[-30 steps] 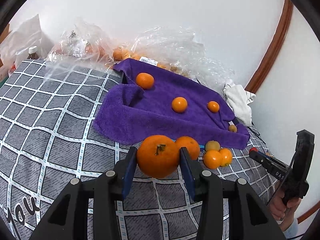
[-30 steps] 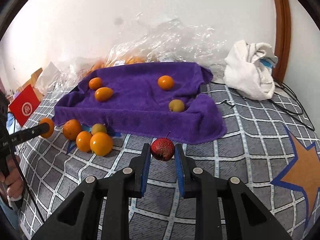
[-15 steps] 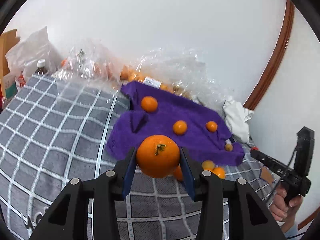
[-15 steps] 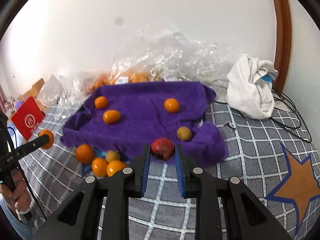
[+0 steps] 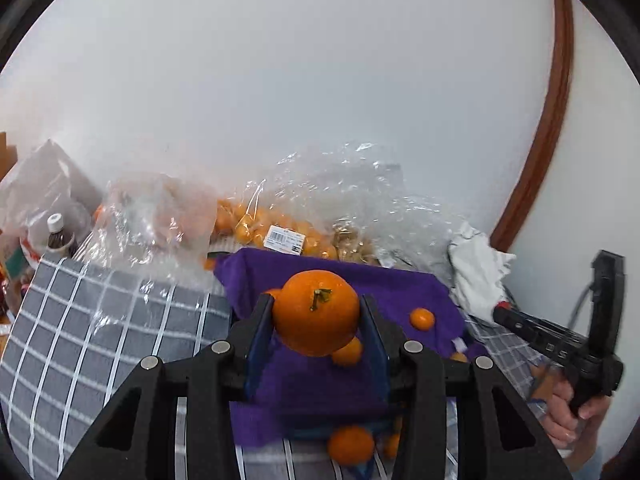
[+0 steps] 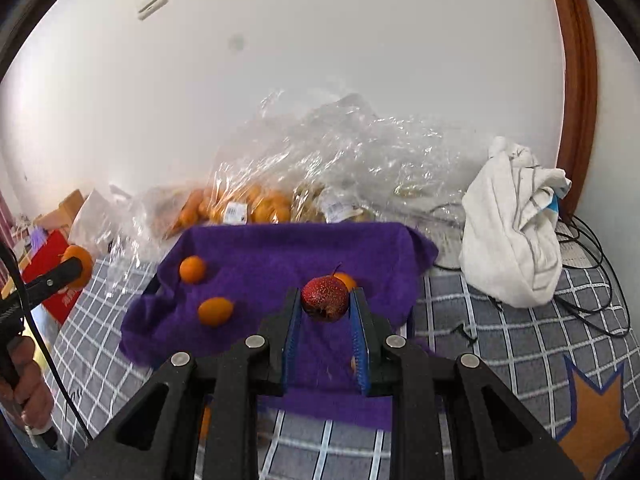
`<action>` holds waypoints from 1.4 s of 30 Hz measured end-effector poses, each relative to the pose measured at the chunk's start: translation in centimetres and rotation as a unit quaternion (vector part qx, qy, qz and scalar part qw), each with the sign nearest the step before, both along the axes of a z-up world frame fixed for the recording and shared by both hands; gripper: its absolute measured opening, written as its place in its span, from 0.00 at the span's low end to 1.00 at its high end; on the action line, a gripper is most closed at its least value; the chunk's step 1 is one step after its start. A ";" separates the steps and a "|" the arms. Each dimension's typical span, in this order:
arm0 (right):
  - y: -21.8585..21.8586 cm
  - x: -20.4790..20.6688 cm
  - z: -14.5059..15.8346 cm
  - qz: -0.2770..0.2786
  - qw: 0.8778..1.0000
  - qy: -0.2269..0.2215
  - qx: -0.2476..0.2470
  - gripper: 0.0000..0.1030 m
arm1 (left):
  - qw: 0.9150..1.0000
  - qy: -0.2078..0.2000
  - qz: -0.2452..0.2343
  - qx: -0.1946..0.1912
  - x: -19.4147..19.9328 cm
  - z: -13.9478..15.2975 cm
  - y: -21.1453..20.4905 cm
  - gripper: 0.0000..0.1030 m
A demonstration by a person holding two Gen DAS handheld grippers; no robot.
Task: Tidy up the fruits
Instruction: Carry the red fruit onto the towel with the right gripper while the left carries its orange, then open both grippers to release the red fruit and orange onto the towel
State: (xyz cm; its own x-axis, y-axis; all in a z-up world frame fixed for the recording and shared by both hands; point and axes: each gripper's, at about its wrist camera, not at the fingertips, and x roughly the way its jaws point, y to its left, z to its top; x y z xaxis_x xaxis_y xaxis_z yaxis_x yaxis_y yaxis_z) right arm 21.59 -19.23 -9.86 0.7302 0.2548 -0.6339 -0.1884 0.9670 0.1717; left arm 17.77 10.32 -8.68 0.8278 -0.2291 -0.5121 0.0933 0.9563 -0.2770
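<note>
Left gripper (image 5: 316, 316) clamped on an orange (image 5: 316, 312), right gripper (image 6: 325, 304) closed tight on a small red fruit (image 6: 325, 298); both fruits held above the purple towel (image 6: 280, 256) on the checked bedcover (image 6: 520, 340).

I count two tongs, left (image 5: 316, 316) and right (image 6: 325, 300), one big orange (image 5: 316, 312), one red fruit (image 6: 325, 298), one purple towel (image 6: 280, 252), one white cloth (image 6: 512, 224), and three small oranges (image 6: 192, 269) lying loose on the towel.
</note>
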 end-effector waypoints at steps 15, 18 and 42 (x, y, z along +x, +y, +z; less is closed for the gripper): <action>0.1 3.5 -6.3 -0.002 0.998 0.060 -0.008 0.23 | 0.998 0.067 0.005 0.018 5.8 -6.9 -1.6 0.40; 0.6 3.5 -6.7 0.005 0.998 0.061 -0.012 0.23 | 0.996 0.081 -0.001 0.030 6.3 -7.6 -2.3 0.40; 1.5 3.0 -7.5 0.006 0.999 0.041 -0.031 0.53 | 0.996 0.056 -0.011 0.066 5.5 -8.0 -3.3 0.52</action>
